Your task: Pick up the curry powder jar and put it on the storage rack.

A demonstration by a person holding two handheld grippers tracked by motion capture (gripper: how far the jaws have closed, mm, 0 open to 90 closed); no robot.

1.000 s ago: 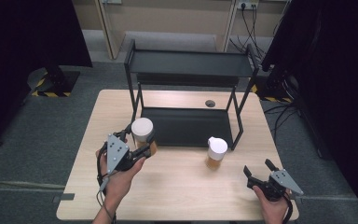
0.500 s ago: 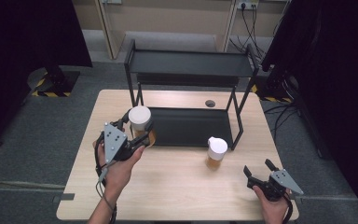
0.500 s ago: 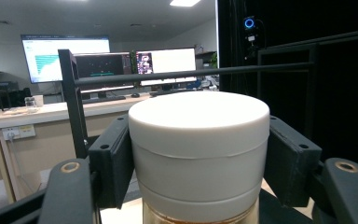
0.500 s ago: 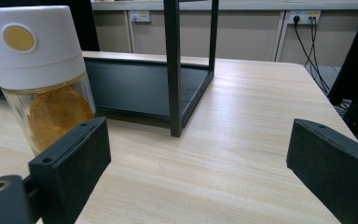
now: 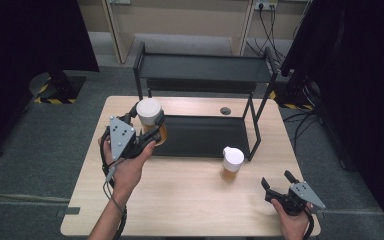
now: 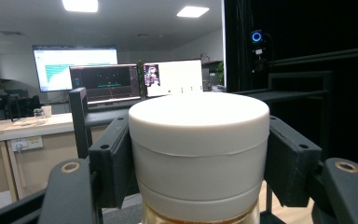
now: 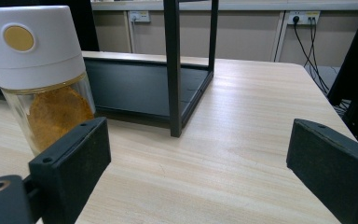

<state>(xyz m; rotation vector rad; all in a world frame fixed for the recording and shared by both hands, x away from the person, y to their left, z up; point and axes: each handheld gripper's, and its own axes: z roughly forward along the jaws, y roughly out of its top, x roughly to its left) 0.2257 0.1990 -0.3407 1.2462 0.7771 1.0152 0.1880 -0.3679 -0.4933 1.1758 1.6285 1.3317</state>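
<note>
My left gripper point(image 5: 147, 127) is shut on a white-capped spice jar point(image 5: 150, 119) with amber contents, holding it in the air by the left front corner of the black rack point(image 5: 205, 75). In the left gripper view the jaws press both sides of the jar's white cap point(image 6: 199, 140). A second jar point(image 5: 231, 163) with a white cap and orange powder stands on the table point(image 5: 190, 200) in front of the rack's right leg; it is also at the left of the right gripper view point(image 7: 39, 74). My right gripper point(image 5: 277, 180) stands open and holds nothing at the table's front right.
The two-tier black rack has a low shelf point(image 5: 200, 135) on the table and a top shelf point(image 5: 205, 67). Its right front leg point(image 7: 172, 65) stands close before the right gripper. A round cable hole point(image 5: 225, 110) is in the tabletop behind the low shelf.
My left gripper has lifted the jar up and carried it away from me toward the rack. The right gripper and the second jar have stayed still.
</note>
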